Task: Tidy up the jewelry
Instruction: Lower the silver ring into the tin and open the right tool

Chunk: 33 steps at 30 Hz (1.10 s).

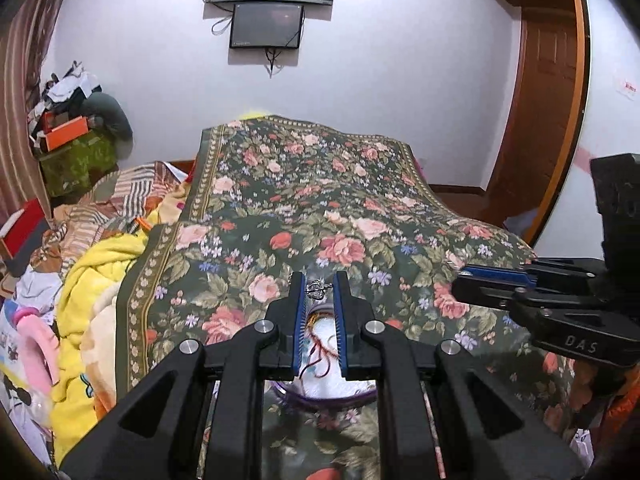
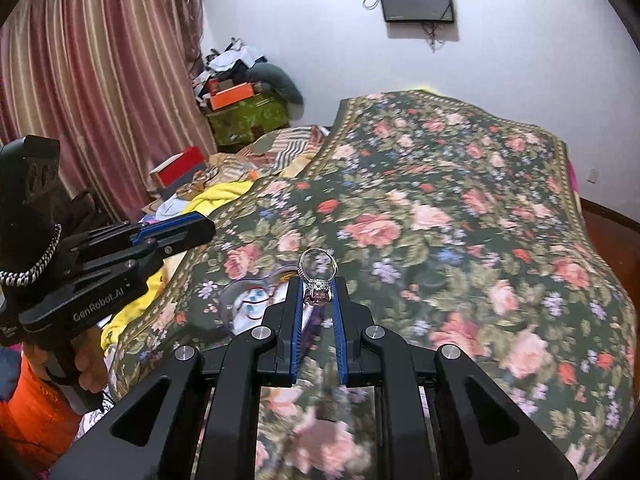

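My left gripper (image 1: 320,282) is shut on a small silver ornament (image 1: 318,290) pinched at its fingertips, above the floral bedspread (image 1: 320,184). Under its fingers sits a round clear dish (image 1: 320,398) with a white lining and tangled reddish cords. My right gripper (image 2: 319,286) is shut on a silver ring (image 2: 318,294) by its pinkish stone, with the band standing up above the tips. The same clear dish (image 2: 240,300) lies just left of those fingers. Each gripper shows in the other's view: the right gripper (image 1: 460,280) at the right edge, the left gripper (image 2: 200,224) at the left.
A silver chain (image 2: 32,268) hangs by the left gripper's handle, which a hand (image 2: 92,356) holds. Yellow and striped blankets (image 1: 100,272) pile up left of the bedspread. Boxes and clutter (image 1: 68,128) stand in the far corner by the curtain (image 2: 100,80). A wooden door (image 1: 548,100) is at the right.
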Available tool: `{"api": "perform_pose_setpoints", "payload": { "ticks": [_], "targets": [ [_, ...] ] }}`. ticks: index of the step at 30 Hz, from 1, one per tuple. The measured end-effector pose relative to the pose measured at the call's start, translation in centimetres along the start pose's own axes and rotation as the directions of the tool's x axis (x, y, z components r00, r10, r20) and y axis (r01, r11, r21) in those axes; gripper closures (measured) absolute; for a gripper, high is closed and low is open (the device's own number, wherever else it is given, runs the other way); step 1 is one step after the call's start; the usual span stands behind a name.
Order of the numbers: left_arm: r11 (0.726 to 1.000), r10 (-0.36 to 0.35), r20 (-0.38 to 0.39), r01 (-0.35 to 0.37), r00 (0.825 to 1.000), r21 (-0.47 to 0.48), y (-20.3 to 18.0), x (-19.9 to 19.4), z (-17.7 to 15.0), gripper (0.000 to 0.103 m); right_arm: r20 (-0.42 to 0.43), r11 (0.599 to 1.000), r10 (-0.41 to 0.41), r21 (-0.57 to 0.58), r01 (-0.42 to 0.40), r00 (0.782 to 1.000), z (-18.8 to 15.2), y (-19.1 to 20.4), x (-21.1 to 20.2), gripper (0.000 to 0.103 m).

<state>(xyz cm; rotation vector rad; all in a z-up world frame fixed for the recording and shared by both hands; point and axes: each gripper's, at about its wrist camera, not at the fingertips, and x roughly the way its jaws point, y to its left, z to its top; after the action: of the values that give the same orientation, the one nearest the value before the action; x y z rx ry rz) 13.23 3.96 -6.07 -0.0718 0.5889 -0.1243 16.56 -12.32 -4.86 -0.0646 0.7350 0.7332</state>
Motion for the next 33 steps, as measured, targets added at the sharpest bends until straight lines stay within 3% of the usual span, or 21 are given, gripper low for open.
{"api": "perform_pose_setpoints", "payload": {
  "ticks": [16,33],
  "targets": [
    [0.995,-0.084,-0.137,0.076,0.987,-0.061,1.7,3.5,-3.9,0.091,-0.179,0.999,0.042,-0.022,-0.047,0.983,-2.1,1.9,5.8,0.09],
    [0.996,-0.074,-0.165,0.065,0.984,-0.057,1.5,4.0,-4.6,0.091,-0.198,0.997,0.039,-0.063,-0.052,0.98,-2.5,2.8,6.6,0.09]
  ]
}}
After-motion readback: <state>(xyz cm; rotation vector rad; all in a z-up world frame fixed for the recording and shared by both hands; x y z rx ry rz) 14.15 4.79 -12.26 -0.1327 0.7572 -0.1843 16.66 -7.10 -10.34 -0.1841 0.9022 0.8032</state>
